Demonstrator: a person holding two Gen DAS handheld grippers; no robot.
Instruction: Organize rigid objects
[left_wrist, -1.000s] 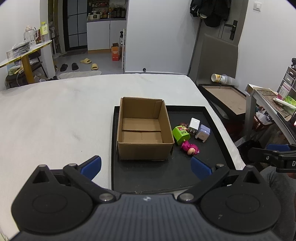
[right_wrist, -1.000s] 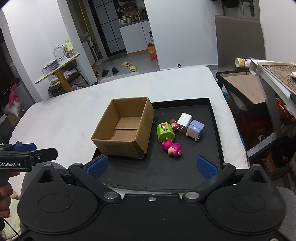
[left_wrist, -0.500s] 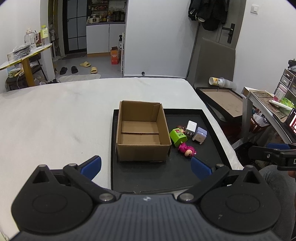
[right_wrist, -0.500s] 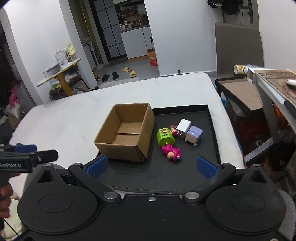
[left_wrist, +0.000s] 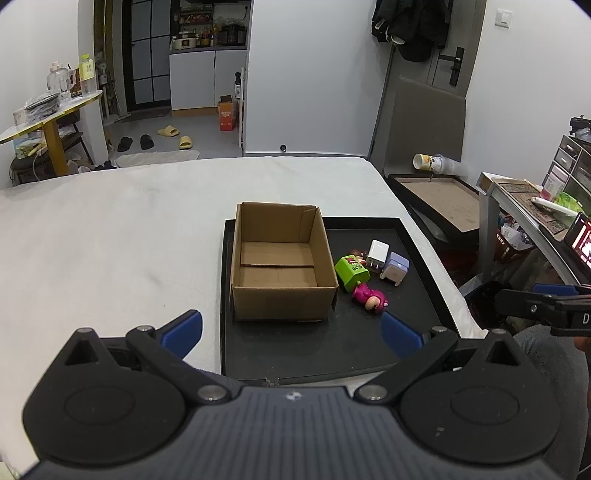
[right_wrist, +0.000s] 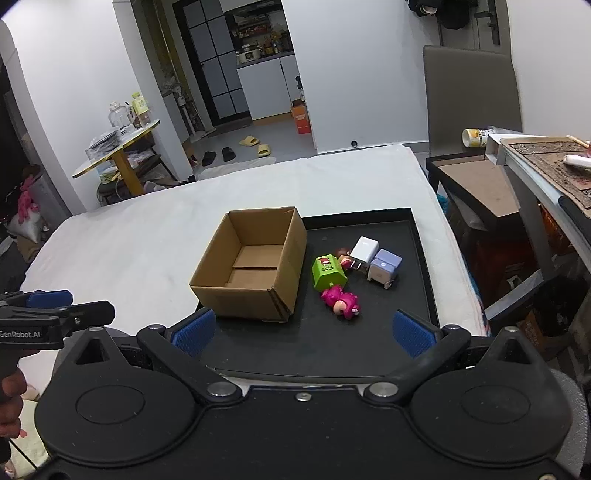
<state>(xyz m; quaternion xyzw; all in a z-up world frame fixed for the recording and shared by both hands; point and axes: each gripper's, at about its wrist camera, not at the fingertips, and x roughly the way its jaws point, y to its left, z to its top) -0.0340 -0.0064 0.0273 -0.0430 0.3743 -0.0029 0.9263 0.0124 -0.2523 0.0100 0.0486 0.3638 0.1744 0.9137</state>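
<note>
Grippers have drawn back from the box (left_wrist: 282, 263) over the last second; toys (right_wrist: 334, 273) beside it look smaller. Left gripper (left_wrist: 291, 332) and right gripper (right_wrist: 303, 332) are wide open, empty. Nothing boxed yet.

The room was evenly lit by soft indoor light, with only weak shadows beside the cardboard box (left_wrist: 282, 262), both pictures were sharp, and strong fisheye distortion bent the walls toward dark corners.
</note>
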